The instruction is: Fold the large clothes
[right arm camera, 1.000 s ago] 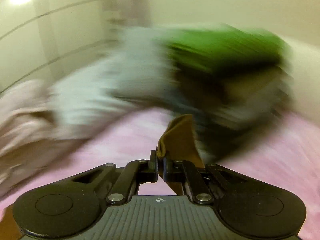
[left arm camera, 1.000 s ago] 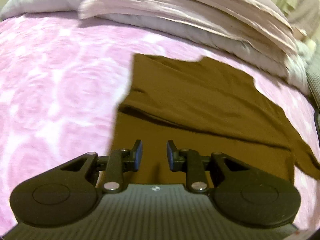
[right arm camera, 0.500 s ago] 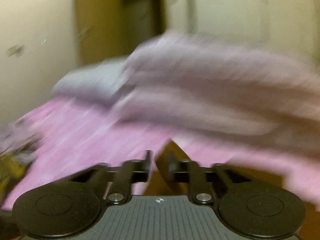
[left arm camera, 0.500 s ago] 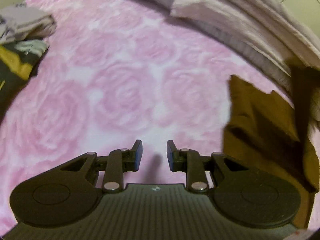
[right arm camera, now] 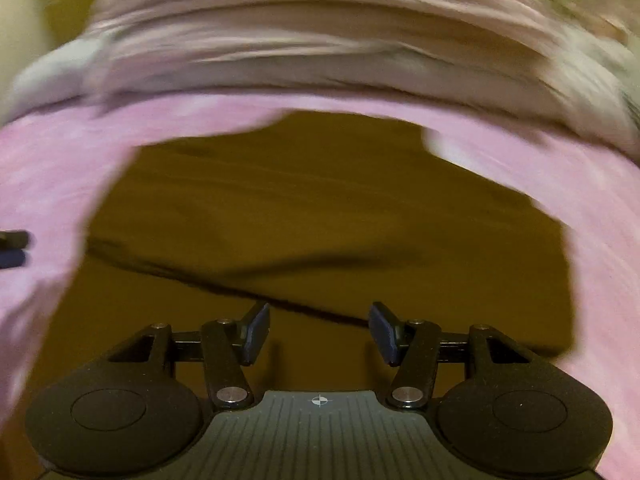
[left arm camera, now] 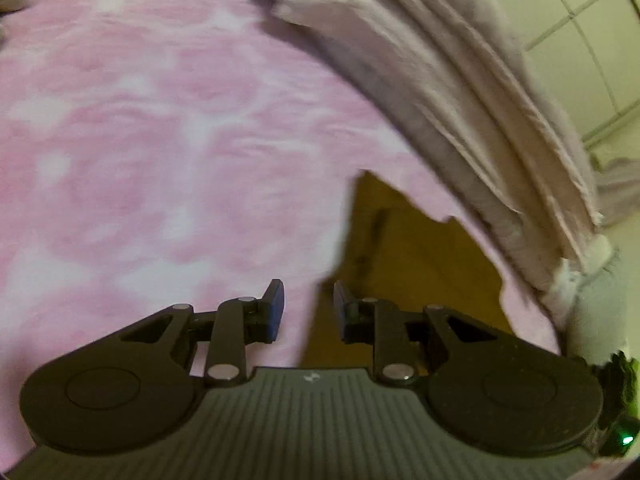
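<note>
A: Biggest first — bed?

B: Pink rose-print bedspread filled most of the left wrist view, also ringed the cloth in the right wrist view. Stack of pale folded bedding ran along its far edge, blurred in the right wrist cam.

A: Task item?

B: Brown garment lay spread on the bedspread, below the bedding stack w/ a pink strip between. One long dark crease ran across it from left down toward the R gripper. In the left wrist view only its corner part showed, at right of centre, just ahead of the right-hand finger.

A: Grippers?

B: Right gripper was over the garment, jaws wide apart. They'd just been opening; nothing between the pads, cloth only underneath. Contact w/ fabric — can't tell. Left gripper had a narrow gap between its jaws, nothing clamped; it sat over the garment's left edge, bedspread under one finger, brown cloth by the other.

A: Small stuff?

B: Dark finger tips poked in at the left edge of the right wrist view, over the pink, beside the garment.
</note>
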The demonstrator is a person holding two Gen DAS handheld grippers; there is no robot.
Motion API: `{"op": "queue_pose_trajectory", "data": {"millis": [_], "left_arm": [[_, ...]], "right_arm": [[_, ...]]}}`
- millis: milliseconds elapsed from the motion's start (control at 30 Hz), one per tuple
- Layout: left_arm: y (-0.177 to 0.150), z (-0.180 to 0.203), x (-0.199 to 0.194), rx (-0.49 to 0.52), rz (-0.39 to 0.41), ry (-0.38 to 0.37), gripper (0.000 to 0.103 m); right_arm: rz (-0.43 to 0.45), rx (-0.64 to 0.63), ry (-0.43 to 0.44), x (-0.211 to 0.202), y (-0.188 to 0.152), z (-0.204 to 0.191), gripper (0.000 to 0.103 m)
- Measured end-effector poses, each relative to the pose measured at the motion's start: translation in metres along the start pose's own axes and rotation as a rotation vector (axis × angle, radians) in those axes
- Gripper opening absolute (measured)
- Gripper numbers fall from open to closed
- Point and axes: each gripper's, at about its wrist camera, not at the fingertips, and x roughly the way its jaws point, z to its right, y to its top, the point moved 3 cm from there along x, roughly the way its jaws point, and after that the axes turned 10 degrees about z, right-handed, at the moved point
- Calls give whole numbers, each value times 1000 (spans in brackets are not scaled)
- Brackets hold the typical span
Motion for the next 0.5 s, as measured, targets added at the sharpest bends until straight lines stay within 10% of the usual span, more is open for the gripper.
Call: {"op": "queue_pose_trajectory", "data": {"millis": [500], "left_arm": [[-16, 65, 76, 350, -75, 49, 20]], "right_arm": [[-20, 120, -155, -12, -24, 83, 52]]}}
